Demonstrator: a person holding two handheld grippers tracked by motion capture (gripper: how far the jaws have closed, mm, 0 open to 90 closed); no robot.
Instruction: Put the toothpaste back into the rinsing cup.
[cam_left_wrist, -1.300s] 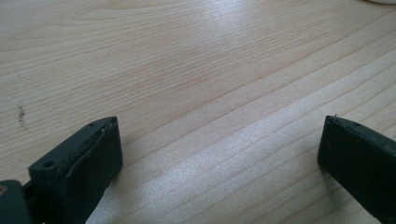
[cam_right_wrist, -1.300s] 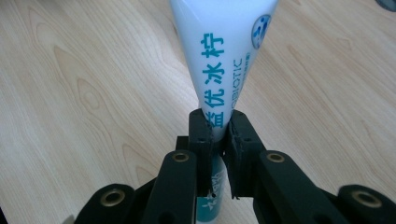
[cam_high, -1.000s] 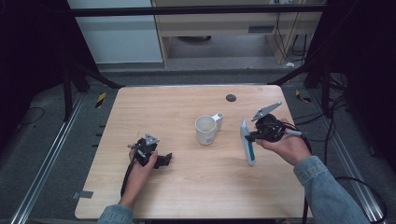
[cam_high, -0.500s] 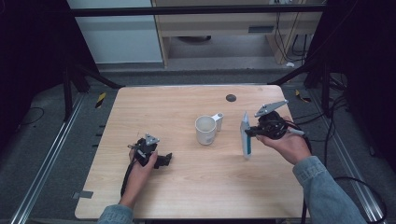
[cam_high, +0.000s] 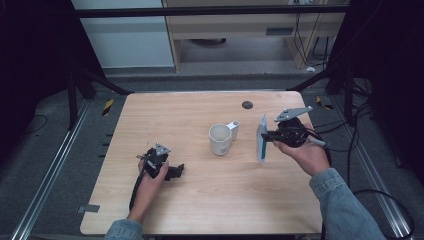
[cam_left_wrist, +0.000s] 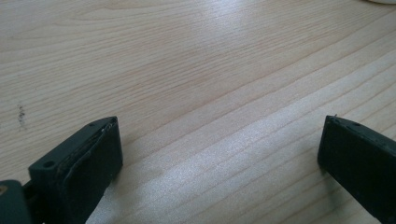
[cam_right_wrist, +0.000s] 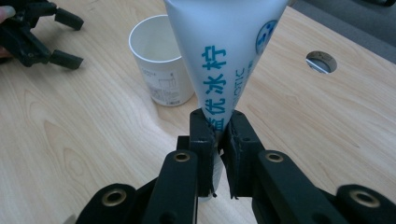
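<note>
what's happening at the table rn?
A person works with a handheld gripper in each hand. The right gripper is shut on a white tube with blue print, holding it upright above the wooden table, just right of a white mug. The left gripper sits low on the table, jaws open with nothing between them. The tube isn't in the mug yet.

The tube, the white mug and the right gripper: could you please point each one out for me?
tube (cam_right_wrist: 219, 51): right gripper view, its printed white body.
white mug (cam_high: 220, 140): high view, its outer wall.
right gripper (cam_right_wrist: 218, 135): right gripper view, between its fingertips, shut on the tube.
</note>
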